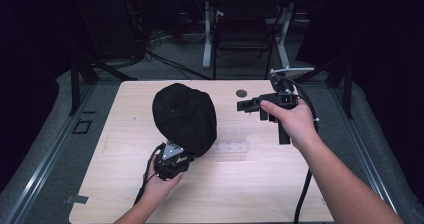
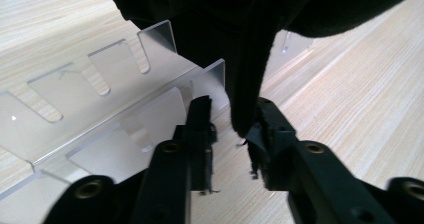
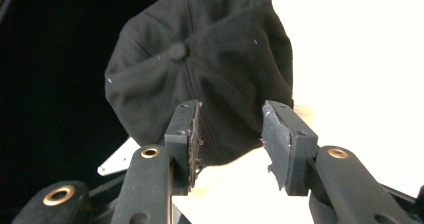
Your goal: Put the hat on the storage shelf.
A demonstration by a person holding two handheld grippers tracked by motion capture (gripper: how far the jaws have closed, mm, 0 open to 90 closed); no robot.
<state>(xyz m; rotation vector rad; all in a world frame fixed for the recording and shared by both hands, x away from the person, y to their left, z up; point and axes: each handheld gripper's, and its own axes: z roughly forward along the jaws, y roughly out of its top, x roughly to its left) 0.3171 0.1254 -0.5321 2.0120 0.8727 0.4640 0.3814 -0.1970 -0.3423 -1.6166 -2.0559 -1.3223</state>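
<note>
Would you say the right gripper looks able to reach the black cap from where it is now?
Probably yes: the right gripper is open and faces the black cap across bare table, with nothing between them.

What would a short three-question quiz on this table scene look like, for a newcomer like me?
1. True or false: the left gripper holds up the black cap.
2. Which best describes the right gripper? A: clamped on the cap. B: open, holding nothing, apart from the cap. C: lying flat on the table.
3. Fill in: beside the cap on the wooden table sits a clear ____ rack with slots.

Key
1. True: in the left gripper view a fold of the cap's fabric sits between the jaws.
2. B
3. plastic
</note>
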